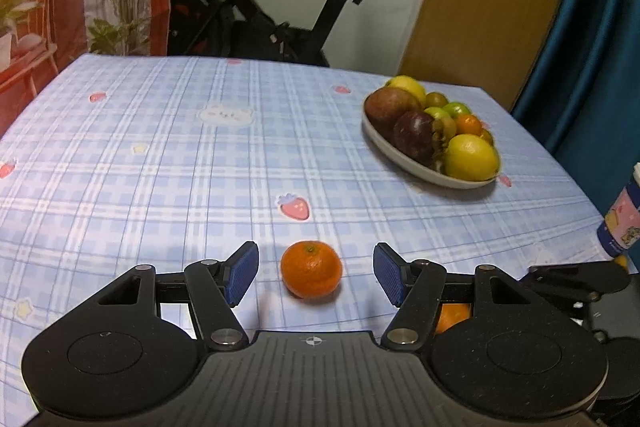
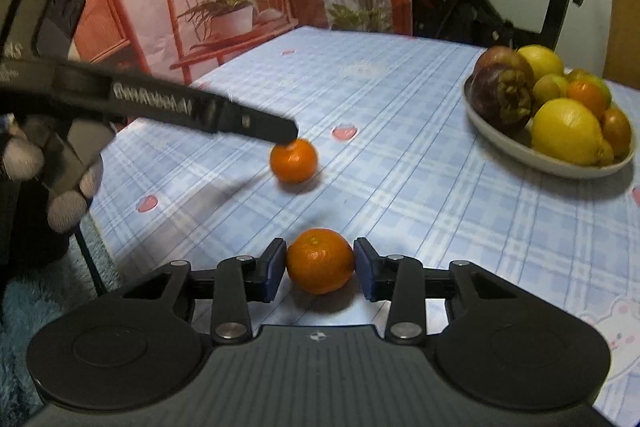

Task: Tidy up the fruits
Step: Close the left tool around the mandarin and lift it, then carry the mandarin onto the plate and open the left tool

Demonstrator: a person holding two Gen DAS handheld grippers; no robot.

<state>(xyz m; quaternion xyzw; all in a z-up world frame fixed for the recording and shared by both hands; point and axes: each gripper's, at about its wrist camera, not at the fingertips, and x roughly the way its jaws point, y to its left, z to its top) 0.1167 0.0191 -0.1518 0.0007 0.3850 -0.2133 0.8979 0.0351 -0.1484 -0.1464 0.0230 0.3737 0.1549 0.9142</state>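
A table [image 1: 160, 163] draped in a blue checked cloth printed with strawberries fills both wrist views, with an exercise bike [image 1: 256, 7] standing behind its far edge. Toward the table's far right corner sits a pale oval dish [image 1: 404, 157], heaped with two lemons, two dark purple mangosteens, small green fruit and small oranges. Nearer the table's front edge than the dish, the left gripper [image 1: 316, 273] hangs low over the cloth with its blue pads spread wide; a mandarin [image 1: 311, 269] rests on the cloth between them, clear of both pads. A gloved hand [image 2: 60, 183] at the table's left side holds that tool. To the right of it, closer to the table's front edge, the right gripper [image 2: 320, 269] brackets a second mandarin [image 2: 320, 261]: its jaws are drawn in tight against the fruit, the left pad touching the peel and the right pad at the peel's edge. This second mandarin sits on the cloth, well apart from the dish.
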